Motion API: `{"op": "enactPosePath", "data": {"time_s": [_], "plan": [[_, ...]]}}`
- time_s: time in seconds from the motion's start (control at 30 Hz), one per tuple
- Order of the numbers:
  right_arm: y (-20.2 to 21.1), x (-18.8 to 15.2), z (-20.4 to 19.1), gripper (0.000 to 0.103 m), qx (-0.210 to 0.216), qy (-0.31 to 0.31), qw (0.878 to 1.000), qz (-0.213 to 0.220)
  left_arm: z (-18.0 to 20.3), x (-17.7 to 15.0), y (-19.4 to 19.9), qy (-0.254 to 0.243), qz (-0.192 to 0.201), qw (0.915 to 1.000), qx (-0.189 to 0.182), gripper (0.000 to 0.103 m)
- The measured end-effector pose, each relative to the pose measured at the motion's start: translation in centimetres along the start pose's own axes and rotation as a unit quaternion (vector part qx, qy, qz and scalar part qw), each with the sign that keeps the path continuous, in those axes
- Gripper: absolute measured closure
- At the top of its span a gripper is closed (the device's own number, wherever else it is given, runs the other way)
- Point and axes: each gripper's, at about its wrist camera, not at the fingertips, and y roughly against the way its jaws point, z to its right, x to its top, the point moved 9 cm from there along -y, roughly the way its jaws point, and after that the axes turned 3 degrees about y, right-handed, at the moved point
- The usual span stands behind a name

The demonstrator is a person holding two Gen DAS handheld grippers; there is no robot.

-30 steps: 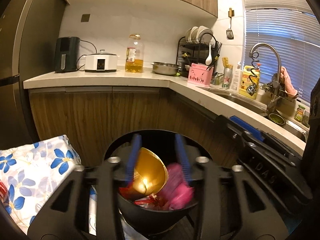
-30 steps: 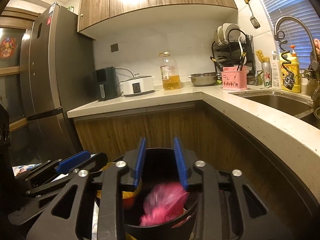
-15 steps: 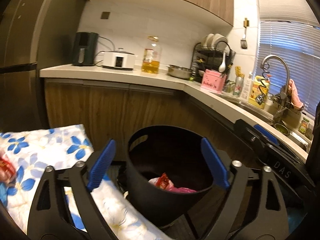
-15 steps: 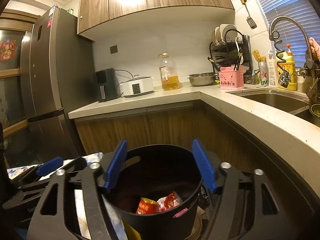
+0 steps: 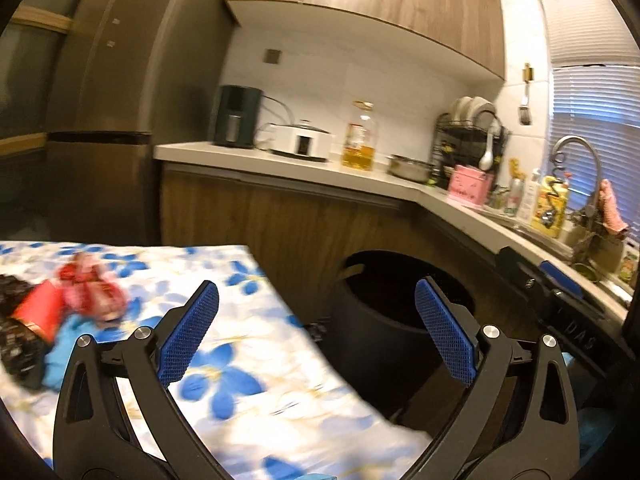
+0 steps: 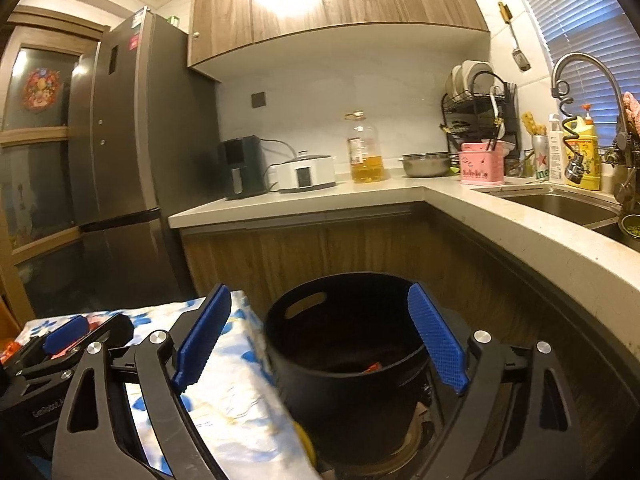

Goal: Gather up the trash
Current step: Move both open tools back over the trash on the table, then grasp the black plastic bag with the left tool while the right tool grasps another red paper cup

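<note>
Left gripper [image 5: 316, 334] is held wide open, nothing between the blue pads [image 5: 190, 332]; it is seen over the near edge of the flower-print cloth [image 5: 256, 364], with the black bin [image 5: 384, 320] just right of it. Right gripper [image 6: 320, 340] is likewise spread wide and empty, framed around the bin [image 6: 348, 364], above its rim. A scrap of red wrapper [image 6: 372, 367] is glimpsed low inside the bin; the rest of the contents are too dark to tell. Trash remaining on the cloth is found at far left, well apart from the bin: a pink-red crumpled bag [image 5: 94, 292], a red packet [image 5: 40, 314], a dark wrapper [image 5: 14, 340] and a blue piece [image 5: 64, 354], all blurred. The bin is set on the floor beside the cloth edge, below the counter [image 6: 360, 194].
</note>
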Motion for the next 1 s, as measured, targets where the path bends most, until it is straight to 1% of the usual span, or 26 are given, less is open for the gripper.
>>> {"op": "enactPosePath", "data": {"time_s": [0.13,0.3,0.37,0.43,0.47,0.6,0.67,0.77,0.87,0.93,0.97,1.0], "plan": [[0.6,-0.7,-2.7,0.016,0.021,0.004,1.0,-0.004,-3.8,-0.4,2.8,0.013,0.014,0.9988,0.046,0.006],[0.8,-1.9,-7.0,0.016,0.059,0.012,0.998,-0.016,-9.9,-0.8,6.4,0.01,0.039,0.9907,0.13,0.006],[0.7,-2.5,-8.9,0.016,0.074,0.018,0.997,-0.023,-12.9,-1.1,7.7,0.015,0.043,0.9849,0.167,0.006],[0.6,-3.1,-10.4,0.016,0.087,0.02,0.996,-0.03,-15.3,-1.4,8.7,0.024,0.043,0.98,0.193,0.006],[0.5,-3.5,-11.6,0.016,0.097,0.021,0.994,-0.036,-17.0,-1.7,9.4,0.031,0.042,0.9761,0.211,0.006],[0.5,-4.6,-15.4,0.016,0.129,0.031,0.99,-0.048,-21.7,-2.2,10.8,0.045,0.041,0.9642,0.258,0.006],[0.6,-4.9,-17.2,0.016,0.144,0.039,0.988,-0.05,-23.7,-2.6,10.6,0.05,0.032,0.9588,0.278,0.006],[0.6,-5.2,-19.3,0.016,0.157,0.046,0.985,-0.051,-25.7,-3.0,10.0,0.073,0.017,0.9561,0.284,0.006],[0.4,-5.4,-21.1,0.016,0.168,0.049,0.983,-0.054,-27.3,-3.6,9.0,0.098,-0.006,0.954,0.283,0.011],[0.2,-5.6,-22.1,0.016,0.174,0.052,0.982,-0.056,-28.0,-4.4,8.0,0.11,-0.03,0.9551,0.273,0.017],[0.1,-5.7,-22.4,0.016,0.175,0.053,0.981,-0.058,-28.2,-4.9,7.5,0.116,-0.043,0.9556,0.267,0.024],[0.0,-5.8,-22.9,0.016,0.178,0.053,0.981,-0.06,-28.5,-5.3,7.4,0.122,-0.05,0.9561,0.262,0.034]]}}
